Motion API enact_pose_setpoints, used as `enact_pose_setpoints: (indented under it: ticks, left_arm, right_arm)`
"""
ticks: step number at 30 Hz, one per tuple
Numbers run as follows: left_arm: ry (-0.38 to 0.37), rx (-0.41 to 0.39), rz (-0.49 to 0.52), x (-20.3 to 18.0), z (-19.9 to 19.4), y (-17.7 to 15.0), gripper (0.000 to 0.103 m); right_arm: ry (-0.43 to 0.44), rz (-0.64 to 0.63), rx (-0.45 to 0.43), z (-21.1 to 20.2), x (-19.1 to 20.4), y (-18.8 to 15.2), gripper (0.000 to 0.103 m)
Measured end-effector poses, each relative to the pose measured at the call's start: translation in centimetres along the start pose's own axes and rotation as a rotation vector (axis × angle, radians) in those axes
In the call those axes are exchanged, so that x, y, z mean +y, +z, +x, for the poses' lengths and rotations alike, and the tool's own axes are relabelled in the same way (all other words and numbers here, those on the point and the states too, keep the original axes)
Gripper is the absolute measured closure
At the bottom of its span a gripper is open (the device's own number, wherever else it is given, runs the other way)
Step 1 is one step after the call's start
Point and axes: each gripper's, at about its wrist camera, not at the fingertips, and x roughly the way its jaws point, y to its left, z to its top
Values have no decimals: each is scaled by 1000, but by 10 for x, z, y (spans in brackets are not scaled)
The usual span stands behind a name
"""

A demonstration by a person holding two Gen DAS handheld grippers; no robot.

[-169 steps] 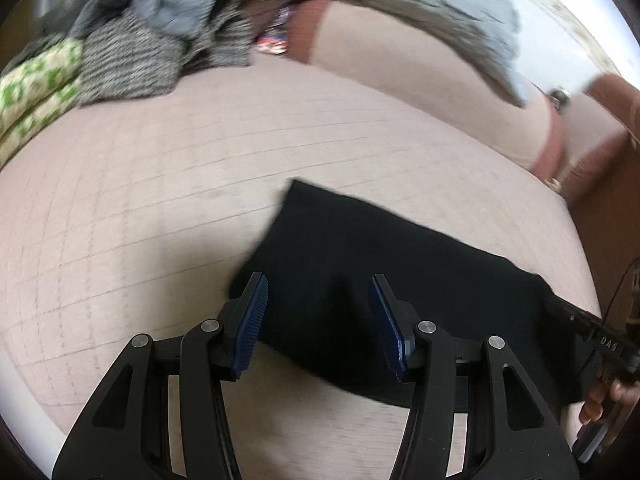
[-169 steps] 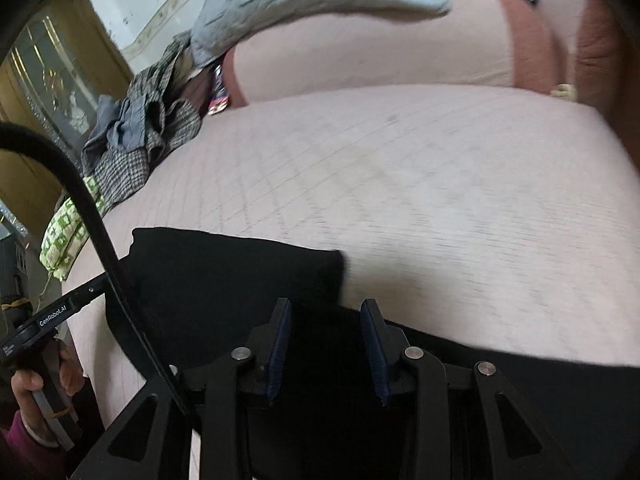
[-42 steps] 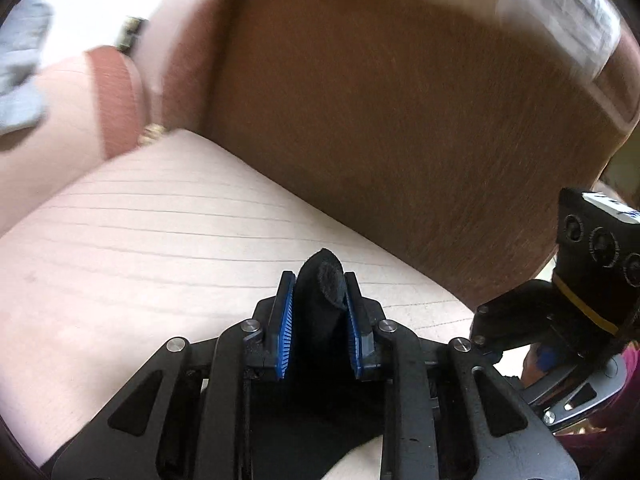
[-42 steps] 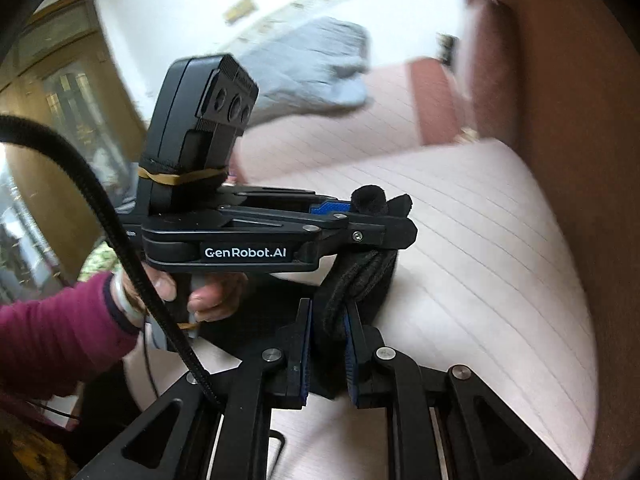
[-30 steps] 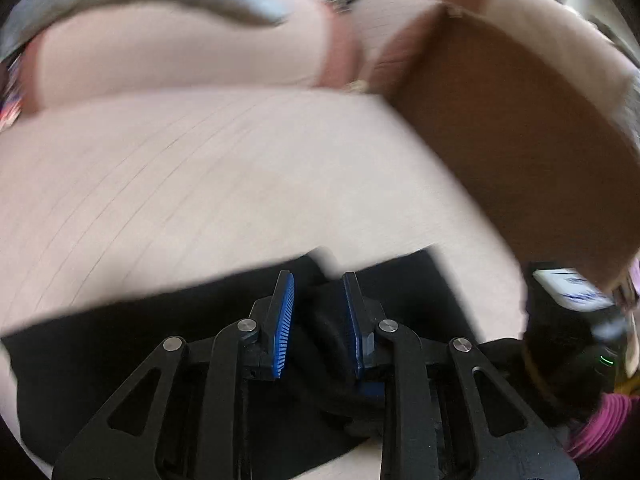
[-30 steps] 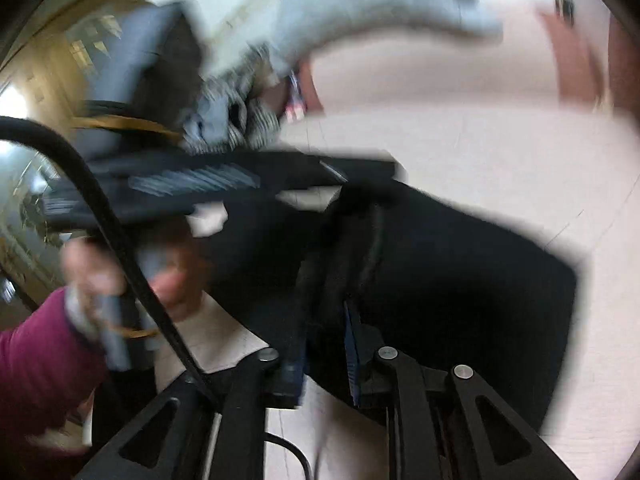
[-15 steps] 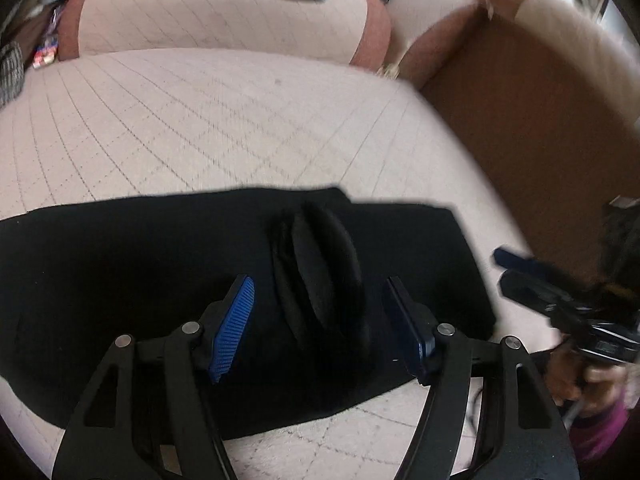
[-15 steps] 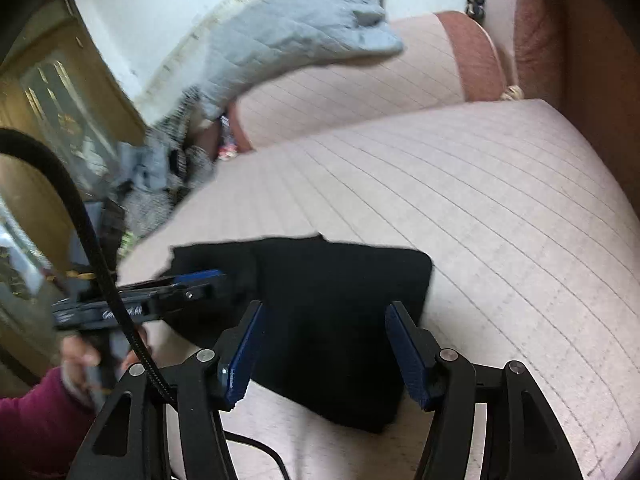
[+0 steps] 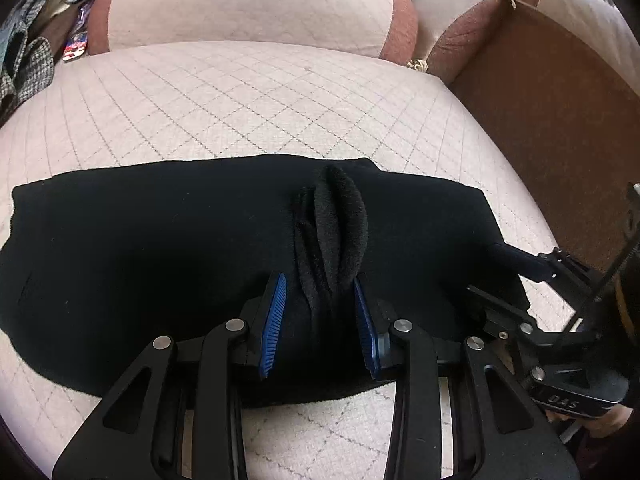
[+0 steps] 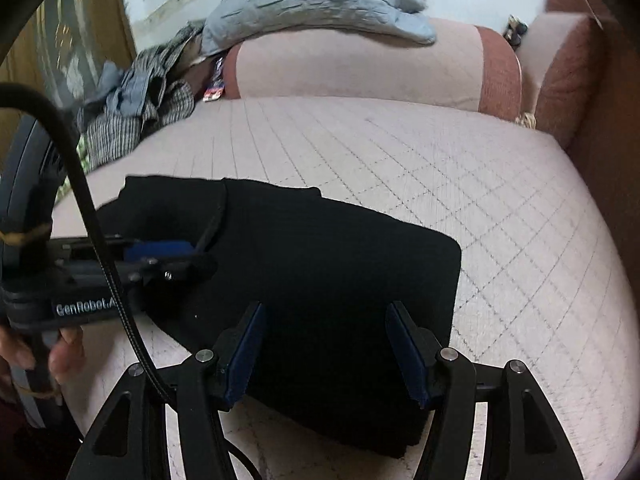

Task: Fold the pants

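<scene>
The black pants (image 9: 160, 248) lie folded in a long band across the pink quilted seat. A raised ridge of fabric (image 9: 340, 216) stands up from the middle of the pants. My left gripper (image 9: 319, 280) straddles the near end of that ridge, its jaws closing, and I see no firm pinch. My right gripper (image 10: 326, 308) is open above the pants' (image 10: 340, 248) right end with nothing gripped. Each gripper shows in the other's view: the right gripper (image 9: 492, 268) at the pants' right edge, the left gripper (image 10: 192, 258) reaching in from the left.
A pink and brown bolster (image 9: 248, 12) backs the seat (image 9: 240, 100). A grey quilt (image 10: 320, 0) lies on top of it. A pile of checked and grey clothes (image 10: 136, 112) sits at the far left. A brown armrest (image 9: 560, 120) bounds the right side. A hand (image 10: 64, 352) holds the left gripper's handle.
Both grippers let go of the pants after laying the fold down. Since half a second ago the left jaws have narrowed around the ridge and come closer to it; the right gripper stays open.
</scene>
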Motion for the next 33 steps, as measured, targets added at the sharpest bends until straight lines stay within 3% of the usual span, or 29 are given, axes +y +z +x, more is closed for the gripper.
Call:
enact_pose_setpoints:
  ticks: [6, 11, 13, 22, 26, 33]
  left_arm:
    - [5, -13, -14, 1, -13, -6, 70]
    - [58, -42, -44, 2, -26, -10, 70]
    - [80, -47, -40, 3, -30, -13, 70]
    - [145, -85, -62, 22, -53, -19, 70]
    - [179, -106, -97, 36, -63, -26, 70]
    - [235, -133, -141, 59, -75, -36, 70]
  right_arm:
    - [37, 25, -51, -12, 6, 11, 43]
    - [-6, 3, 18, 24, 22, 11, 43]
    - [-45, -24, 8, 25, 31, 10, 43]
    - [21, 12, -15, 4, 36, 21, 43]
    - [69, 35, -19, 6, 39, 24, 43]
    - [72, 17, 3, 22, 58, 32, 43]
